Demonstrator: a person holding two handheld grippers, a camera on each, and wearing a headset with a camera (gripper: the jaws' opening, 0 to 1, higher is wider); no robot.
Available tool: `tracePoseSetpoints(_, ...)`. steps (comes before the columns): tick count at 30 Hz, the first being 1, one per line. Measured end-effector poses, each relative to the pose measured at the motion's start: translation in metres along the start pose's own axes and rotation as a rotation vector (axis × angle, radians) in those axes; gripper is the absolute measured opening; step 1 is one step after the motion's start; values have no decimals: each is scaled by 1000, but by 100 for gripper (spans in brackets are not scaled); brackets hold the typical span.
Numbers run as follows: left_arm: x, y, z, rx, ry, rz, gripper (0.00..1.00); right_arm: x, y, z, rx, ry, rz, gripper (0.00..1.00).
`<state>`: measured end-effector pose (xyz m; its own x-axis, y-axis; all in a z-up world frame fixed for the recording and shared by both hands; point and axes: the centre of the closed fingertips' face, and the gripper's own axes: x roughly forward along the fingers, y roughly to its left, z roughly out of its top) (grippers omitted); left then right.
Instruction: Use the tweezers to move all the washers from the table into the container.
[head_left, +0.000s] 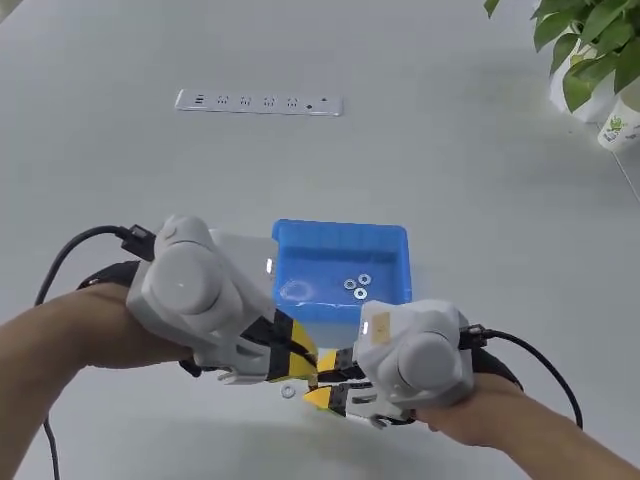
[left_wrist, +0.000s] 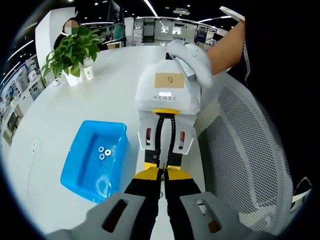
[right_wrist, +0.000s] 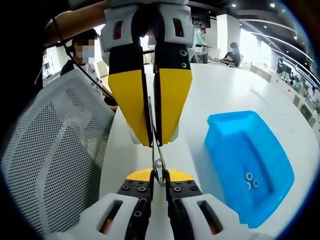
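My two grippers meet tip to tip above the table's near edge. The thin metal tweezers (right_wrist: 152, 125) run between the left gripper's (head_left: 306, 362) yellow jaws and end between the right gripper's (head_left: 325, 396) closed tips. The left gripper (left_wrist: 160, 176) and the right gripper (right_wrist: 158, 176) both stand shut on them. One washer (head_left: 288, 392) lies on the table just below the jaws. A small ring (right_wrist: 158, 163) sits at the tweezers' end; I cannot tell whether it is gripped. The blue container (head_left: 340, 235) stands just behind, with three washers (head_left: 357, 285) inside.
A white power strip (head_left: 258, 102) lies far back on the table. A potted plant (head_left: 590, 50) stands at the back right corner. A mesh chair (left_wrist: 245, 150) is beside the table's near edge. The table around the container is bare.
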<state>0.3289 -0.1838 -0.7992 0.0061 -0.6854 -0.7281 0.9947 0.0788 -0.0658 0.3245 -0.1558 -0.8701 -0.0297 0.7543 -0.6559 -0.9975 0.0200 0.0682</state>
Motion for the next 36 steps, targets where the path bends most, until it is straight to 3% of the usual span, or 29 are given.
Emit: tracePoseSetpoints(36, -1, 1, 2, 12, 10, -1, 6, -1, 0, 1, -2, 4, -8, 9)
